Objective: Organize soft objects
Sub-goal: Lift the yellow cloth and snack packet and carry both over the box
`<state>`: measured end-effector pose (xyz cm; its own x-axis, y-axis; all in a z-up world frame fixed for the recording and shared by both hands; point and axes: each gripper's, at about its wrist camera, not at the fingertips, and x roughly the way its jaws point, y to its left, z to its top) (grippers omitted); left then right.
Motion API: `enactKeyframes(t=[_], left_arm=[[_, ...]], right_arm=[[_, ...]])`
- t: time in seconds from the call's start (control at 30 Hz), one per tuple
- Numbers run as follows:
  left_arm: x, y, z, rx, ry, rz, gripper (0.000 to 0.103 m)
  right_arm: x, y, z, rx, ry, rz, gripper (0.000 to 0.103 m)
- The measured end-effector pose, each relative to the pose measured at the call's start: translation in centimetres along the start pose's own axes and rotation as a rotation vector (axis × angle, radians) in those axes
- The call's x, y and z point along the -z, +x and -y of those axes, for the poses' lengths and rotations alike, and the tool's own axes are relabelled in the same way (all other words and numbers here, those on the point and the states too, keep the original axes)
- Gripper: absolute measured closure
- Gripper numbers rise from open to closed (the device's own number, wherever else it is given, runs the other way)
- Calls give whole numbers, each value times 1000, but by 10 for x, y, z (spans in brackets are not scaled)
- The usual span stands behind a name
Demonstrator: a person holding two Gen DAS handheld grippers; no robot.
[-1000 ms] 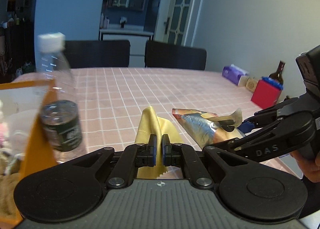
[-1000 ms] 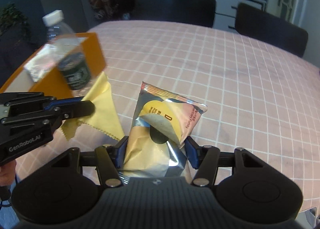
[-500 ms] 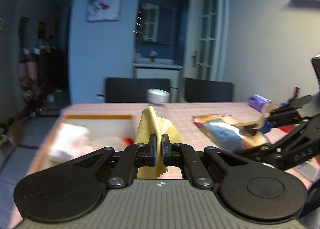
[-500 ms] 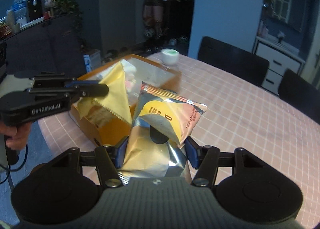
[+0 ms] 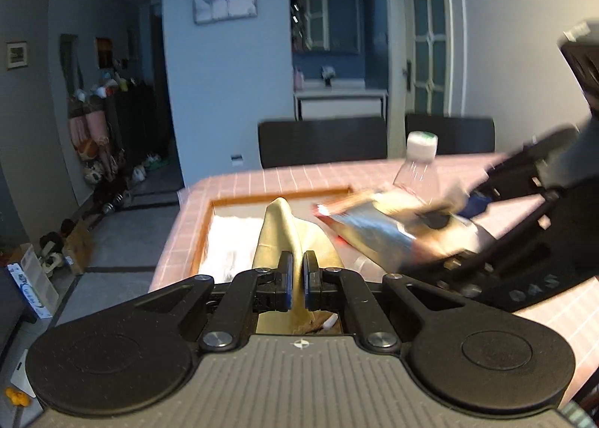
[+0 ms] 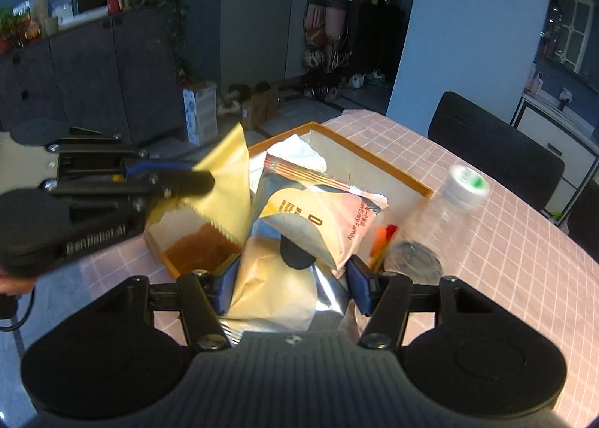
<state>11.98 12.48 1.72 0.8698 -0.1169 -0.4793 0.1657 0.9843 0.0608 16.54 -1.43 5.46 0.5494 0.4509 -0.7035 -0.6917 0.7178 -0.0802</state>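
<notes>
My left gripper is shut on a yellow cloth and holds it over the orange-rimmed box. It shows in the right wrist view with the cloth hanging above the box's near corner. My right gripper is shut on a silver and tan snack bag, held above the box. The bag also shows in the left wrist view, right of the cloth.
A clear plastic bottle with a white cap stands against the box's right side. White soft items lie inside the box. The pink checked table ends just left of the box. Dark chairs stand behind.
Both grippers have carried the cloth and the snack bag leftward from the open table to above the orange box. Both stay shut on their loads.
</notes>
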Motion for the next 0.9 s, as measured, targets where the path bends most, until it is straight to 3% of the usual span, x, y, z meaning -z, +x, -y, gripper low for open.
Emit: enactKeyframes(t=[0.2,0.43,0.77,0.9], left_arm=[[13,36,-21,45,7,-127,98],[27,58,-36,66,-7,-210,97],[36,76,-30,70,4,-294,97],[38,83,-30,68,9,-338,92]], right_arm=[[-11,49,-4,1,-46,-116,44],[-15,88,-15,18,-112,-216,43],[-6,120,-24,-1,-150,-295,42],[-5,124,-23,-3,-165,-295,35]])
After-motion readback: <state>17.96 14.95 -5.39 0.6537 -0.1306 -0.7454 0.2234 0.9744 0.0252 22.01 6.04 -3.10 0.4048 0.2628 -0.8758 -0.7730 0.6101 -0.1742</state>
